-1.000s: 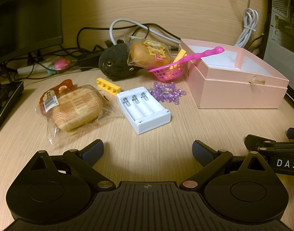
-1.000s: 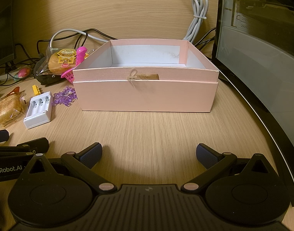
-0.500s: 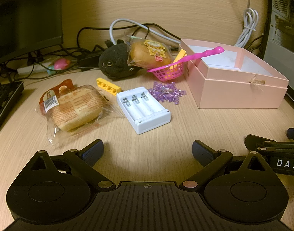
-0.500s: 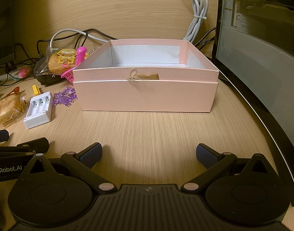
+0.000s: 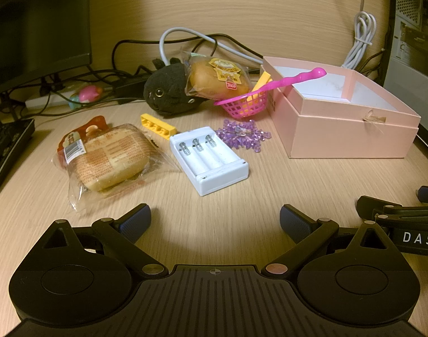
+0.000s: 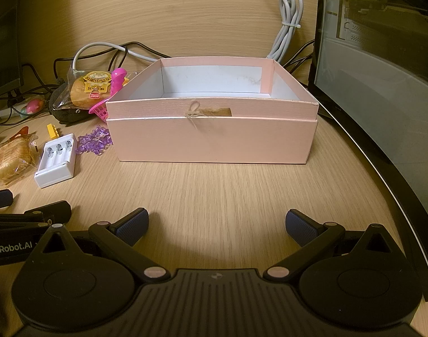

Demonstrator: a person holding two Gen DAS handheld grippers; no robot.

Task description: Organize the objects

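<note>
Wooden desk, cluttered at frame centre. We are hovering the left gripper and right gripper, both spread wide, holding nothing. Pink box apparently empty. Next: reaching for the battery holder.

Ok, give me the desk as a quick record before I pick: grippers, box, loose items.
left gripper: open, holding nothing, above bare desk
right gripper: open, holding nothing, facing the box
pink box: lid off, nothing seen inside
battery holder: white, no cells, nearest the left gripper
wrapped bread: left of the holder
purple beads: loose pile between holder and box
yellow brick: behind the holder
pink basket: beside the box, handle over its rim
black plush: at the back, second wrapped bun leaning on it
</note>
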